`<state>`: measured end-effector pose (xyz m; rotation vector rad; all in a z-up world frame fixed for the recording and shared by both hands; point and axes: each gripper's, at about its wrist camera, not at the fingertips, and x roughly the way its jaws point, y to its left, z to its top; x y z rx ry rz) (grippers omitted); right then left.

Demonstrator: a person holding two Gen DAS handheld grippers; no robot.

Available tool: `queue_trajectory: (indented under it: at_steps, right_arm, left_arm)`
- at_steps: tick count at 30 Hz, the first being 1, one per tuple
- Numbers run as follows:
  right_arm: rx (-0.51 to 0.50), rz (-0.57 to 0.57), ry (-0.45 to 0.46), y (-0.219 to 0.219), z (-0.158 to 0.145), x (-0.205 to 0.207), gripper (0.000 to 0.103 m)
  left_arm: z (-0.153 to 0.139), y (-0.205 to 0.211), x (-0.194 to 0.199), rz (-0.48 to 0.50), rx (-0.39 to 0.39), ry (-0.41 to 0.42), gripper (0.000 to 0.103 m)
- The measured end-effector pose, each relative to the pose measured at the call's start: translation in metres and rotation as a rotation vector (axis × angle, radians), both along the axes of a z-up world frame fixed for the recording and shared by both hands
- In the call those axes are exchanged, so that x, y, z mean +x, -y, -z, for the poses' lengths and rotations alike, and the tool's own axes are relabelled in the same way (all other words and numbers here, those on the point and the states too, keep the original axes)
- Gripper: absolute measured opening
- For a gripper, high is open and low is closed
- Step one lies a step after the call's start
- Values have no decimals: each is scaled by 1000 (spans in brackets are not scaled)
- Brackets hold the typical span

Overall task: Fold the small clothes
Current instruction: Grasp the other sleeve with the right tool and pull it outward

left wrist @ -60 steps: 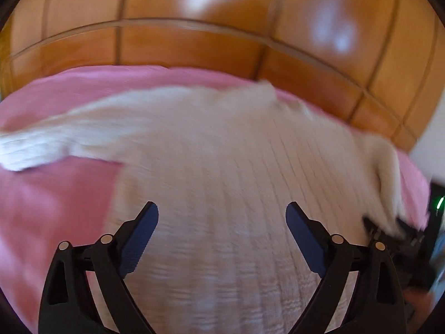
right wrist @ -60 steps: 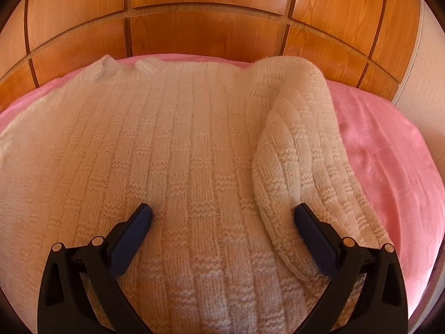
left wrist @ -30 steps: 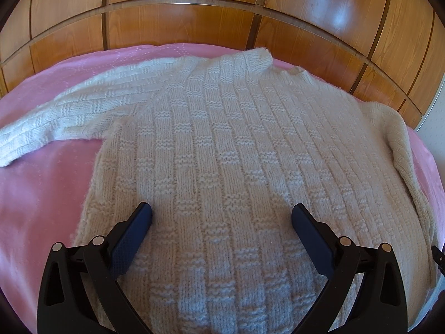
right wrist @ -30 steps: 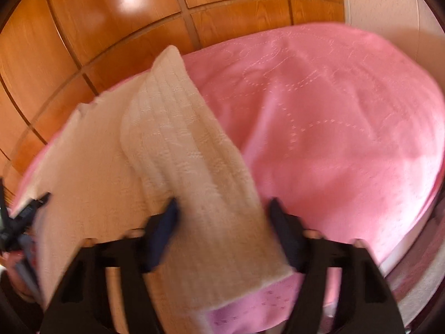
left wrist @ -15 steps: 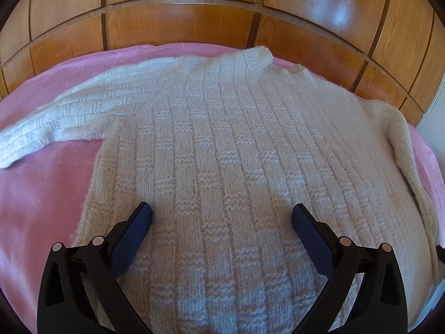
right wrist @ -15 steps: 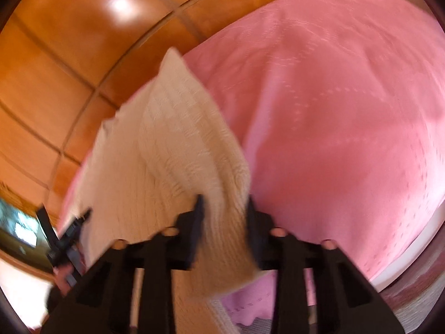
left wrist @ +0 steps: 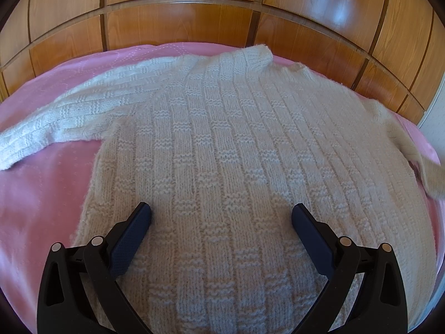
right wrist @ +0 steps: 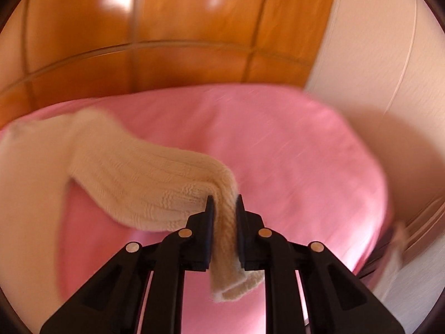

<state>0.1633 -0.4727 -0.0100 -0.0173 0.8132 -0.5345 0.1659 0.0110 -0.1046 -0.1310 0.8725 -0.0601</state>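
Item: cream knitted sweater [left wrist: 236, 172], basket-weave and rib pattern, thick, soft and fuzzy at the edges. It lies flat on the bed, body spread, neck toward the headboard. Its left sleeve [left wrist: 64, 114] stretches out flat over the cover. The right sleeve [right wrist: 144, 178] is lifted off the bed near its cuff, arching in a loose tube from the shoulder.

My right tongs [right wrist: 224, 208]: the jaws have just been closing and are now clamped on the right sleeve close to the cuff, with the end hanging below the pads.

My left tongs [left wrist: 221, 217]: jaws wide apart, hovering over the lower body of the sweater, gripping nothing.

Risks, as I judge them: the pinch takes only a narrow bunch of a bulky knit, so the sleeve may slide out if I swing it fast. Nothing pins the body, so pulling the sleeve across may drag the whole sweater and rumple it. The loose yarn could also snag on the pads.

Surroundings: pink quilted bedspread [left wrist: 41, 194], smooth, with dotted stitching; glossy panelled wooden headboard [left wrist: 180, 19]; pale wall [right wrist: 389, 41] on the right.
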Motion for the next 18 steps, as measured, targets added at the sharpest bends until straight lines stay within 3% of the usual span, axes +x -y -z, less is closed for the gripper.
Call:
queue_trajectory:
  at_steps: [4, 7, 9, 10, 13, 15, 18]
  right_arm:
    - [-92, 88, -16, 41, 5, 36, 13]
    - [-35, 168, -51, 69, 28, 53, 18]
    - [38, 214, -77, 82, 45, 57, 37]
    - [60, 246, -86, 87, 53, 56, 53]
    - [102, 330, -67, 91, 64, 46, 78]
    - [123, 384, 1, 79, 56, 25, 79]
    - [216, 302, 111, 42, 41, 9, 82]
  left_arm:
    - [0, 0, 0, 0, 1, 0, 99]
    - [0, 0, 1, 1, 4, -1, 99]
    - [0, -1, 1, 2, 6, -1, 100]
    - [0, -1, 1, 2, 5, -1, 100]
    - [1, -2, 2, 2, 8, -1, 100]
    - [1, -2, 2, 3, 9, 0, 100]
    - [1, -1, 2, 3, 12, -1, 100]
